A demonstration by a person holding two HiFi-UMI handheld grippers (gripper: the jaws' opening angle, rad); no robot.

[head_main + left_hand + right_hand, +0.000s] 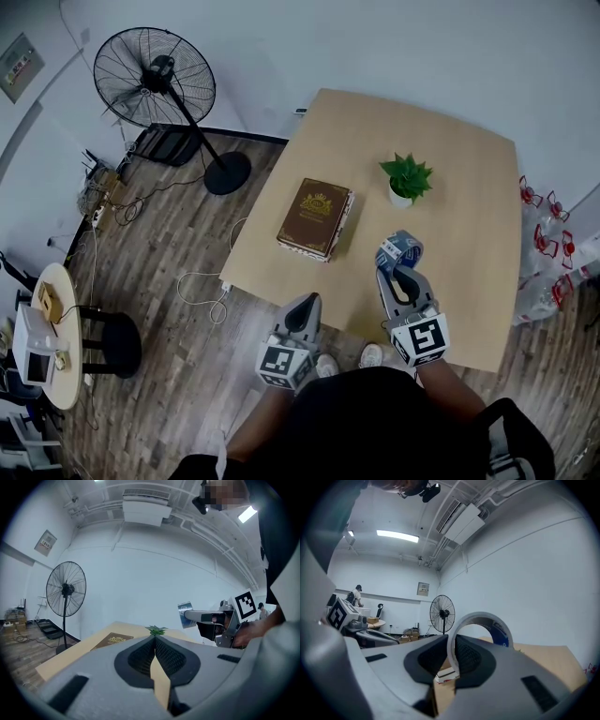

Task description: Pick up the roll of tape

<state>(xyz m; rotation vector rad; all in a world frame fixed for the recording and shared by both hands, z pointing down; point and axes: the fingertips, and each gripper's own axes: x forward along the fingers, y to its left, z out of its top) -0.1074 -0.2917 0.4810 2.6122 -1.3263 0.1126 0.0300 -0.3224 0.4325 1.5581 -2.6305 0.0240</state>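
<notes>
The roll of tape [399, 251] is a grey ring with a blue inner label. It hangs in the air above the wooden table [469, 216], pinched at its rim by my right gripper [397, 270]. In the right gripper view the roll [483, 626] stands upright between the jaws of that gripper [453, 649]. From the left gripper view the held roll [185, 614] shows at the right, off the table. My left gripper [303, 312] is near the table's front edge, jaws together and empty [154, 645].
A brown book [316, 217] lies left of centre on the table and a small potted plant [407, 178] stands behind the roll. A standing fan [156, 79] is on the floor at the far left. Cables lie on the floor.
</notes>
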